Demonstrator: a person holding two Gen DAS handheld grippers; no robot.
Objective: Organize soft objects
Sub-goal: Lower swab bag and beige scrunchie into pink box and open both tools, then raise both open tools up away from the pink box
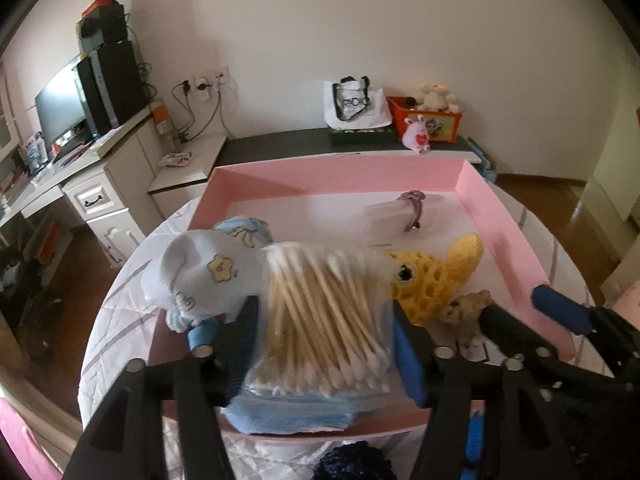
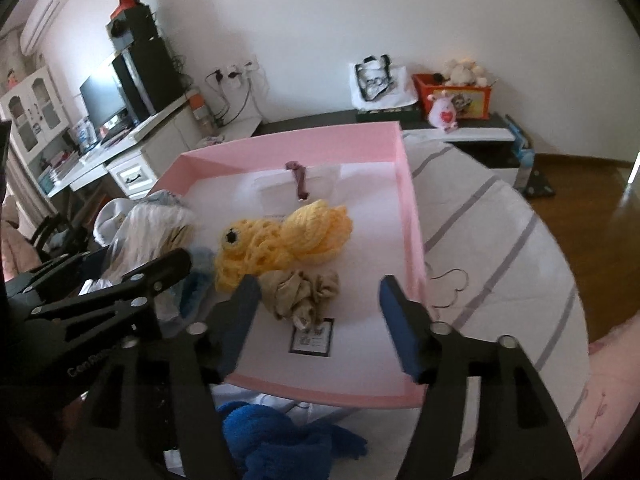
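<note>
My left gripper [image 1: 324,320] is shut on a clear bag of cotton swabs [image 1: 320,312], held over the near left part of the pink tray [image 1: 340,168]. A white patterned sock [image 1: 204,272] and a folded light blue cloth [image 1: 288,412] lie under it. In the tray lie a yellow crocheted toy [image 2: 280,244], a crumpled beige cloth [image 2: 300,292] and a folded white item with a purple band [image 2: 298,184]. My right gripper [image 2: 320,304] is open and empty above the beige cloth. A blue knitted item [image 2: 280,436] lies before the tray.
The tray [image 2: 412,216] sits on a round table with a white striped quilted cover [image 2: 492,248]. A dark knitted item [image 1: 352,462] lies at the near edge. A desk with monitor [image 2: 104,96], a low shelf with a red toy box [image 2: 456,96] and a white bag [image 1: 356,102] stand behind.
</note>
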